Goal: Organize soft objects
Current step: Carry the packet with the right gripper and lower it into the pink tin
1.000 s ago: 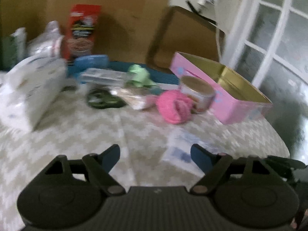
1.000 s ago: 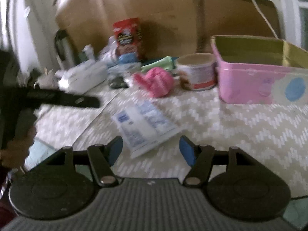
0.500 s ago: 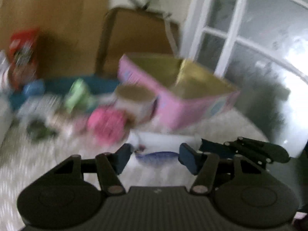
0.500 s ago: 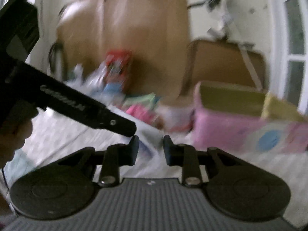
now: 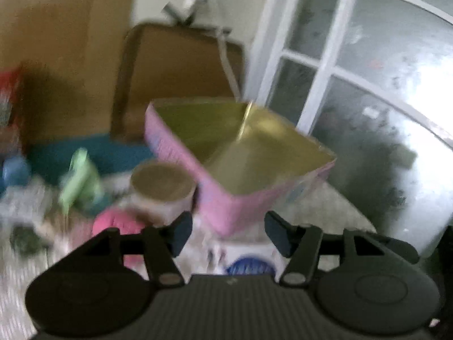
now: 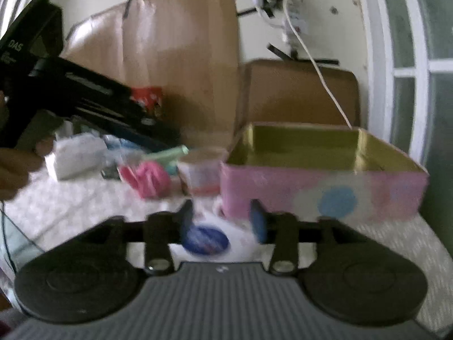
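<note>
Both views have swung toward the pink box (image 6: 322, 189) near the desk's right edge. Each hand-held gripper, left (image 5: 228, 233) and right (image 6: 222, 221), stands apart; the blurred white packet (image 6: 206, 239) below is half hidden.

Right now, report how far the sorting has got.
Nothing looks sorted yet: the pink box appears empty. The white packet lies between the right gripper fingers, which are apart; whether they grip it is unclear. The pink soft item and green item remain on the table.

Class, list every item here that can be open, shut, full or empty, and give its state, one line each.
Pink box: open at the top, nothing visible inside.
Round can: upright, lid on.
Left gripper: open.
Right gripper: open.
White packet: lying flat below the right gripper, not gripped.
</note>
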A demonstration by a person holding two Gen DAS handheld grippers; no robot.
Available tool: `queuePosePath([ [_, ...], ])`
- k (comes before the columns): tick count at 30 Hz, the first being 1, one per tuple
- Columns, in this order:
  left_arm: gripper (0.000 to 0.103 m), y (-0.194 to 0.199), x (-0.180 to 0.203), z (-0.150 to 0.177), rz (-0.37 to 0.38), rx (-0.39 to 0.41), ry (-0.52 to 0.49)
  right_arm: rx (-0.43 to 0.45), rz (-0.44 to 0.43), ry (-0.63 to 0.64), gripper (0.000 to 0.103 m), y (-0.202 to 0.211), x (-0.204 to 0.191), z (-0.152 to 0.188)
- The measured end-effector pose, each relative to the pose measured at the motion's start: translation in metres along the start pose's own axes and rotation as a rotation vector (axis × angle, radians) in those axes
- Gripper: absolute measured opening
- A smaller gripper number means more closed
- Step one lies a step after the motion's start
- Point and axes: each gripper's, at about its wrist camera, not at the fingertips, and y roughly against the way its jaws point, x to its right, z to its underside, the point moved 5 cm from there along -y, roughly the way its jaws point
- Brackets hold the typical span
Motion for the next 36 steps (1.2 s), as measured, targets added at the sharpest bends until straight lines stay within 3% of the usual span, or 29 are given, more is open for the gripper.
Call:
queuePosePath([
  [1, 0.062, -0.004, -0.005, 0.006, -0.002, -0.026, 0.021, -0.009, 0.008, -0.003, 0.068, 0.003, 0.003, 0.008],
  [2, 0.066, -0.010, -0.008, 0.012, -0.008, -0.049, 0.031, -0.022, 0.019, -0.006, 0.070, 0.004, 0.006, 0.016],
  [5, 0.067, -0.034, -0.011, 0.030, -0.026, -0.120, 0.034, -0.077, 0.020, -0.035, 0.071, -0.004, 0.012, 0.031],
  [9, 0.065, -0.072, 0.001, 0.045, 0.016, -0.201, 0.000, -0.136, 0.007, -0.007, 0.074, -0.022, 0.004, 0.044],
  [11, 0.065, -0.076, 0.013, 0.052, 0.006, -0.165, -0.070, -0.164, -0.011, 0.010, 0.063, -0.034, 0.001, 0.051],
  [15, 0.065, -0.052, 0.023, 0.054, 0.011, -0.145, -0.069, -0.139, -0.008, 0.058, 0.061, -0.038, -0.018, 0.048],
  [19, 0.065, -0.022, 0.028, 0.033, 0.043, -0.057, -0.066, -0.068, -0.014, 0.050, 0.061, -0.017, -0.026, 0.037],
  [21, 0.065, -0.014, 0.036, 0.012, 0.040, -0.004, -0.096, 0.014, 0.015, 0.094, 0.061, -0.004, -0.029, 0.020],
  [26, 0.065, -0.048, 0.047, -0.045, 0.028, 0.048, -0.144, 0.114, 0.094, 0.135, 0.060, -0.009, -0.003, -0.025],
  [33, 0.065, -0.120, 0.039, -0.070, -0.025, 0.009, -0.103, -0.002, 0.121, 0.013, 0.059, -0.062, 0.074, -0.041],
  [36, 0.065, -0.138, 0.037, -0.070, -0.047, -0.011, -0.087, -0.053, 0.130, -0.022, 0.064, -0.080, 0.090, -0.038],
])
